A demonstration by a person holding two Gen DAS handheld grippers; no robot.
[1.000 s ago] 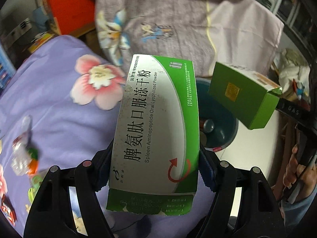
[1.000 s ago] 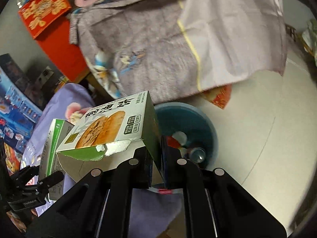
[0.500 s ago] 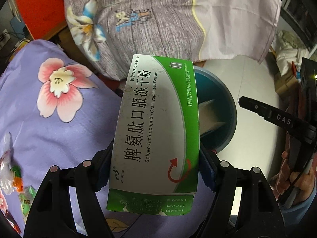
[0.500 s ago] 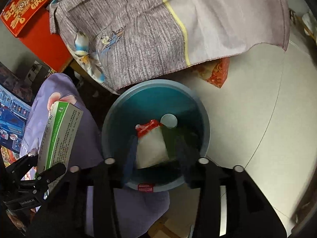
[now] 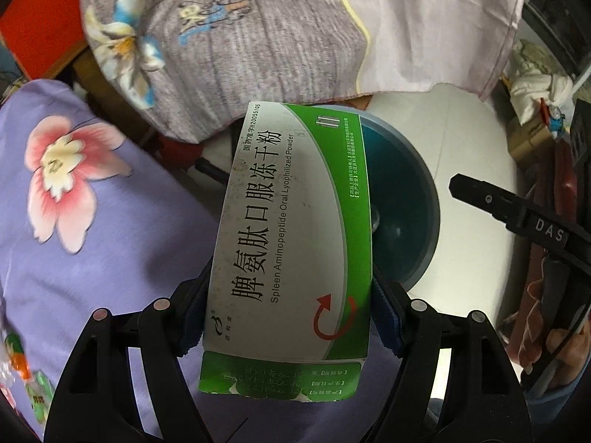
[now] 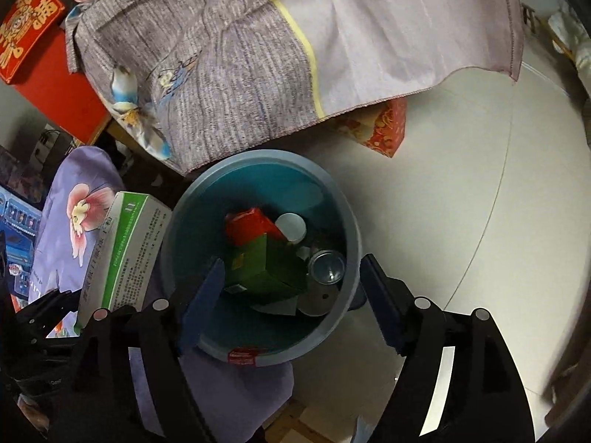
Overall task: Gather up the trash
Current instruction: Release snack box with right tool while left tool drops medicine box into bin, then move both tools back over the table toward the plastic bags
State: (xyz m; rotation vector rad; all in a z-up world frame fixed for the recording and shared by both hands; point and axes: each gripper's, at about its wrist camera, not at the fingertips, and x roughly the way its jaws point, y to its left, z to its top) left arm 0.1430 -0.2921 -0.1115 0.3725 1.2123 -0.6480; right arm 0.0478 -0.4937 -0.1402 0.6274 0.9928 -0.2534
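Left hand-held gripper (image 5: 290,317): your pads pinch the white and green medicine box (image 5: 295,236) on its two long sides.
Box: it stands up out of the jaws, long way pointing ahead, toward the bin.
Bin: the round blue bin (image 6: 351,243) sits on the pale floor, next to the purple flowered blanket (image 5: 92,251) and below the grey hanging cloth (image 6: 258,55).
Where the bin is from your box: just ahead and a bit to the right, so the box's far end already covers part of the bin's left rim.
Right hand-held gripper (image 6: 291,291): the jaws have just been opening. They are spread wide right over the bin, with nothing between the pads.
In the bin: a green box (image 6: 262,265), a red packet (image 6: 251,225), a white lid (image 6: 291,227) and what may be a can (image 6: 327,267), but it is dark down there.
Nearer hand: your right one is over the bin, but only your left one holds trash.
Next, I think: move the left box a little to the right, over the bin's middle, then let go.
Watch out: the box is long, so it could catch the rim and tip onto the blanket.
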